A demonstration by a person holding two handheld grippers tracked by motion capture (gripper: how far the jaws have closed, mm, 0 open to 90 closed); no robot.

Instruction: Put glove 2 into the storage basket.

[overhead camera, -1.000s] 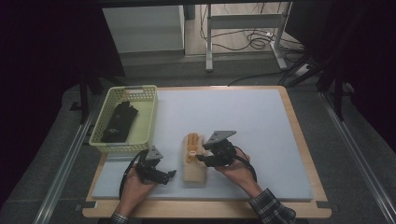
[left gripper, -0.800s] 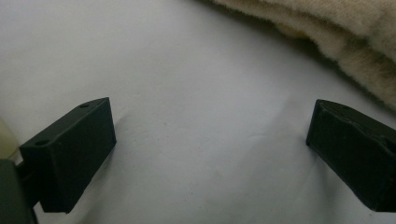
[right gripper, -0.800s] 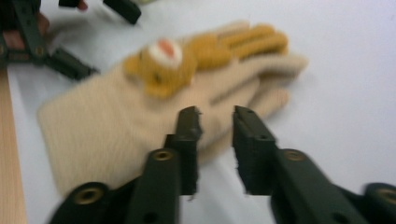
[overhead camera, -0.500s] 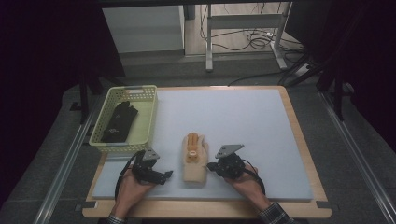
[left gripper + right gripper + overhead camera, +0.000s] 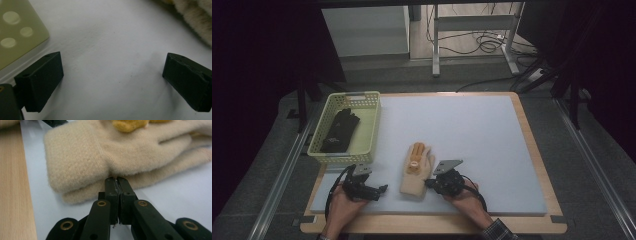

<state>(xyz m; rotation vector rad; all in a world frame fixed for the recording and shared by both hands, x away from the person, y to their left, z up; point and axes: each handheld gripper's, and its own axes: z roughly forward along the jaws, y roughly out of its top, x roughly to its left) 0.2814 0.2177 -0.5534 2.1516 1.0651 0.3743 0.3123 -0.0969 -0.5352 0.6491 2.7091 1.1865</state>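
**Both tongs down at the near edge, right one shut at the mitten's side**

Right tongs (image 5: 432, 183) have just been closing and now stand shut, tips together against the side seam of the beige glove (image 5: 416, 172); whether any fabric is pinched between them I cannot tell. A second ago they hovered over the glove; now my hand sits low beside it, so the lift looks ready to start. Left tongs (image 5: 112, 75) stay wide over bare mat (image 5: 472, 130), holding nothing, the glove's cuff just off to one side.

Glove lies flat on the mat's near middle, long axis running away from me, fingers pointing far, cuff nearest. Green basket (image 5: 371, 131) with a black glove (image 5: 339, 130) sits far left.
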